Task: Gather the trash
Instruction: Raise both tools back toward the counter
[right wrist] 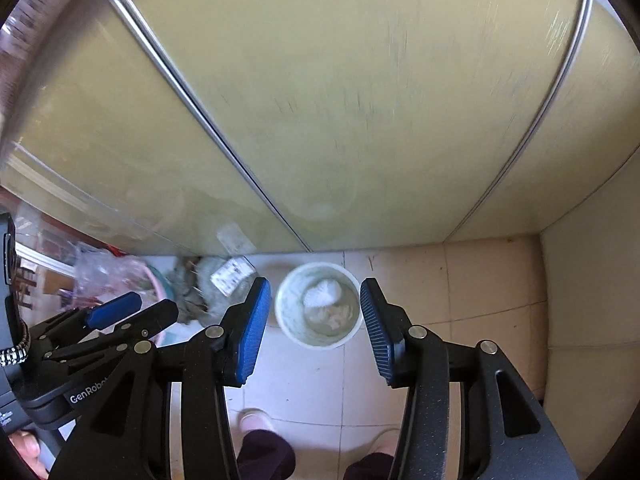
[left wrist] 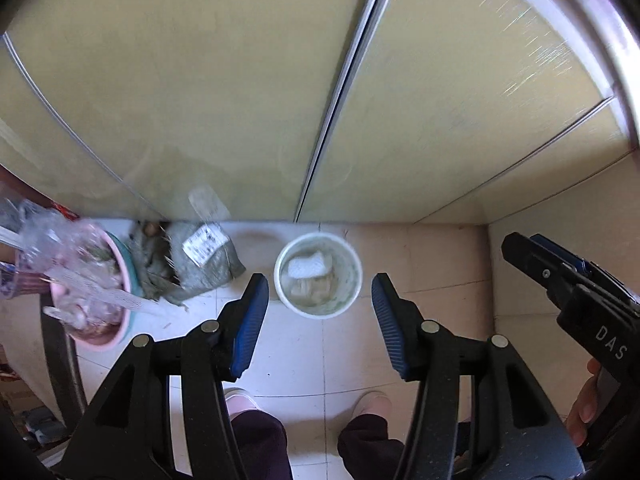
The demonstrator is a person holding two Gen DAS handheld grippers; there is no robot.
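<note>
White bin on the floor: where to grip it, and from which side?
Take the white bin by its rim, coming straight down from above. It stands upright with an open round mouth, trash sitting low inside, so a finger can probably drop inside the wall. The near rim looks clearest; the grey-green sack crowds its left.

Black-framed left gripper (left wrist: 320, 300) and right gripper (right wrist: 312, 312) carry ribbed blue pads, silver screws; dark maroon trousers (left wrist: 260, 436), pale slippers (left wrist: 238, 396).

Soft even daylight, faint glare streaks on glossy cabinet doors (left wrist: 180, 80), motion blur, strong fisheye curving, dark vignetted corners
</note>
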